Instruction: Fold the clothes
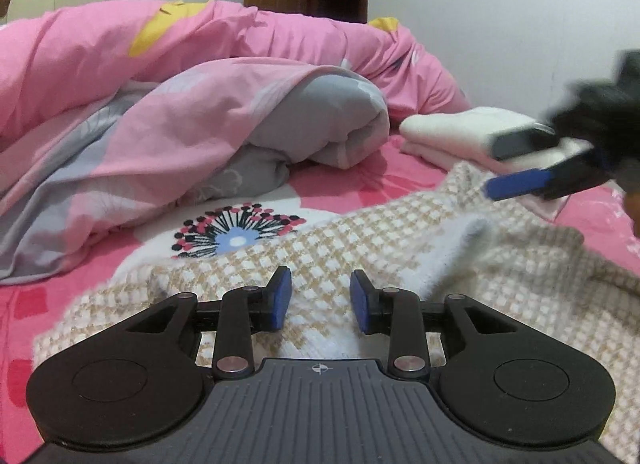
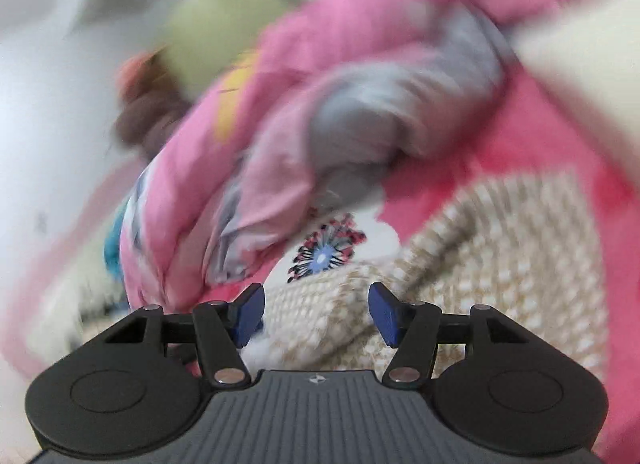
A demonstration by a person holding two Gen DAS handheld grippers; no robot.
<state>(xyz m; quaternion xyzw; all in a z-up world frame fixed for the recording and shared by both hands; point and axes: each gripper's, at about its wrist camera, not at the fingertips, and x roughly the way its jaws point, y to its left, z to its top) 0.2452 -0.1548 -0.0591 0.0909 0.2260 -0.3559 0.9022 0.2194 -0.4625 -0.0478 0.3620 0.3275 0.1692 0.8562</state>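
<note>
Covering the whole work surface, the bed with its pink flowered sheet (image 1: 24,304) carries everything, giving a broad, soft base on which a garment can be spread.

At 10 o'clock in the left wrist view, the bulky pink-and-grey quilt (image 1: 192,104) lies bunched toward the wall, apparently pushed aside to leave room for folding.

At 6 o'clock in the same view, the beige-and-white checked knit garment with white fleecy lining (image 1: 360,232) lies rumpled and partly turned back on the sheet; it is judged to be the item being folded.

At 2 o'clock, a stack of white folded cloth (image 1: 452,128) sits beside the quilt, probably finished work kept clear of the fold area.

The right tongs (image 1: 492,168) stand apart above the garment's far edge, gripping nothing. That wrist's own view is heavily blurred.

The left tongs (image 1: 321,301) are apart, low over the near part of the garment; no fabric is pinched between the blue pads (image 1: 282,296).
</note>
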